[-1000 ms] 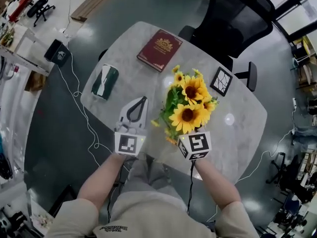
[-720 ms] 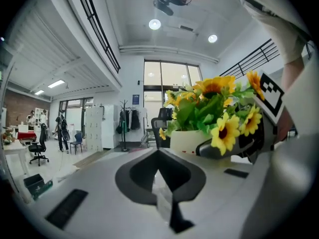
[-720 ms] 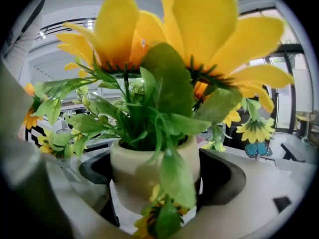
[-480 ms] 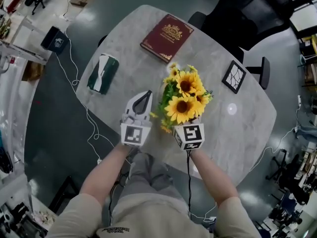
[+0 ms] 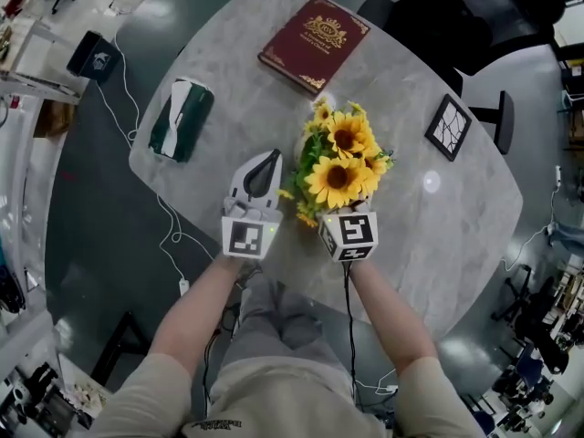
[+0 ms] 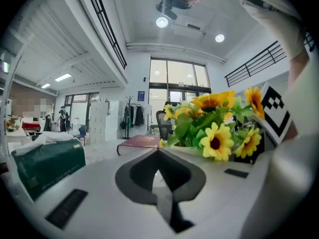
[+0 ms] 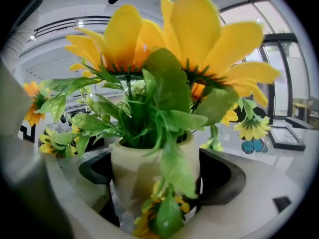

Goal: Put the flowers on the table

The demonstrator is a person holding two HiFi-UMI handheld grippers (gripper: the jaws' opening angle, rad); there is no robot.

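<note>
A bunch of yellow sunflowers with green leaves stands in a small cream pot. My right gripper is shut on that pot, its jaws pressed against both sides; in the head view the gripper is mostly hidden under the blooms above the grey marble table. Whether the pot touches the tabletop cannot be seen. My left gripper is shut and empty, just left of the flowers, its tips meeting over the table.
A dark red book lies at the table's far side. A green tissue pack sits at the left edge, a black-framed picture to the right. A black office chair stands behind the table. Cables run over the floor at left.
Both grippers have shifted farther over the table with the flowers still held, and the view has moved so the book and chair sit higher in the picture. Neither jaw state changed.
</note>
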